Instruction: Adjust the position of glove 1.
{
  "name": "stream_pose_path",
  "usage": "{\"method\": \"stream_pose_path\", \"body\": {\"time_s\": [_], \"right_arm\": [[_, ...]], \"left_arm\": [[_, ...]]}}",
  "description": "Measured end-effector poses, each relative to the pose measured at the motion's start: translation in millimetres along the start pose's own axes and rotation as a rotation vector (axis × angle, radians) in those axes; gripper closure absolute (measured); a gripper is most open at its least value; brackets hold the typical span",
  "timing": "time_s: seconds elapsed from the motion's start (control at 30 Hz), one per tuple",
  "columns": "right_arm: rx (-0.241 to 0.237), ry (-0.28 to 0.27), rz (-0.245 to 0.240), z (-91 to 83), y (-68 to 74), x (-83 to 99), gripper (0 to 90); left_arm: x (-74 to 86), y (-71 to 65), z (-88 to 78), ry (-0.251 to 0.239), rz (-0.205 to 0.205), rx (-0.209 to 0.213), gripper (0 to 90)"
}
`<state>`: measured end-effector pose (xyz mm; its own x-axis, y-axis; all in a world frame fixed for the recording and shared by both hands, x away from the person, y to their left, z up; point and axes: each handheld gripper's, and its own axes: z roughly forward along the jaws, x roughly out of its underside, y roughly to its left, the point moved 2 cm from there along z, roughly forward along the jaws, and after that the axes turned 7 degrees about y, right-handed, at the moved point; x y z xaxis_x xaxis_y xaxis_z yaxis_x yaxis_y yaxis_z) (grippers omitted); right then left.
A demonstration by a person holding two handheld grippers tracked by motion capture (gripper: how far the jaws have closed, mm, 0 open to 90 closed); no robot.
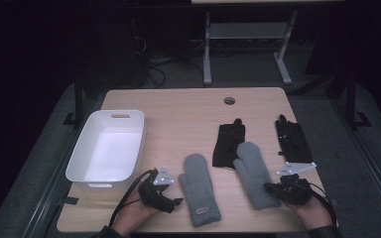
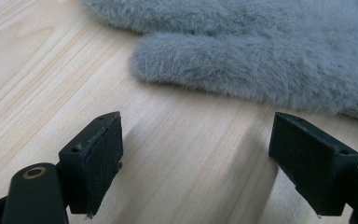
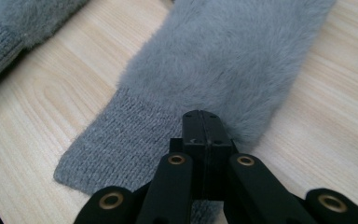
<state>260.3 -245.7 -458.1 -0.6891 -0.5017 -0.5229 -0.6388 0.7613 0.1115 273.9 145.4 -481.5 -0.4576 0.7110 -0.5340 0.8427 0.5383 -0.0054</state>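
Grey mitten [image 3: 223,60], right claw [image 3: 203,122] clamped on cuff

Two fuzzy grey mittens [image 1: 200,189] [image 1: 254,173], black gloves [image 1: 229,144], white bin [image 1: 108,148], pale woodgrain table [image 1: 183,109].

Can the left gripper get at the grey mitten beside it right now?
Probably yes: the left gripper is open with bare table between its jaws and the left grey mitten, whose fuzzy thumb lies just ahead.
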Motion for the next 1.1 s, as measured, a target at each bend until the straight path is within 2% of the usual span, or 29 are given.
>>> {"method": "stream_pose_path", "body": {"time_s": [0.1,0.2,0.23,0.33,0.4,0.47,0.57,0.63,0.8,0.9,1.0,1.1], "right_arm": [[-0.025,-0.027,-0.009,-2.6,7.4,-5.4,90.0],[-0.081,-0.044,-0.052,-0.2,26.1,-14.1,90.0],[-0.099,-0.040,-0.088,3.8,34.8,-17.6,90.0],[-0.126,0.005,-0.134,15.8,50.6,-21.8,90.0],[-0.104,0.047,-0.153,23.5,53.0,-20.1,90.0],[-0.096,0.055,-0.135,24.1,47.9,-16.5,90.0],[-0.049,0.057,-0.108,17.3,34.5,-9.6,90.0],[-0.034,0.053,-0.068,13.1,24.7,-4.5,90.0],[0.026,0.057,-0.026,4.6,1.6,4.5,90.0],[0.008,0.029,-0.008,-2.2,-7.2,5.3,90.0],[0.005,-0.019,-0.022,-9.3,-11.6,-2.2,83.4],[0.012,-0.059,-0.014,-11.6,-20.6,-11.5,75.7]], "left_arm": [[-0.2,0.3,0.1,0.003,0.003,-0.001,16.7],[-0.4,0.1,0.4,0.000,0.000,-0.001,16.7],[-0.3,0.3,0.2,0.002,0.004,-0.002,16.7],[-0.2,0.4,0.1,0.002,0.005,-0.001,16.7],[-0.1,0.0,0.3,-0.002,0.001,0.001,16.7],[0.2,0.4,-0.1,0.001,0.006,0.001,16.7],[0.2,0.4,-0.1,0.000,0.006,0.002,16.7],[0.1,0.2,0.1,-0.001,0.005,0.002,16.7],[0.1,0.8,-0.4,0.007,0.014,0.000,16.7],[0.0,0.9,-0.2,0.006,0.014,-0.002,16.7],[-0.7,-0.3,1.2,-0.009,-0.003,0.000,16.6],[-0.5,0.1,0.8,-0.004,0.001,-0.001,16.6]]}}
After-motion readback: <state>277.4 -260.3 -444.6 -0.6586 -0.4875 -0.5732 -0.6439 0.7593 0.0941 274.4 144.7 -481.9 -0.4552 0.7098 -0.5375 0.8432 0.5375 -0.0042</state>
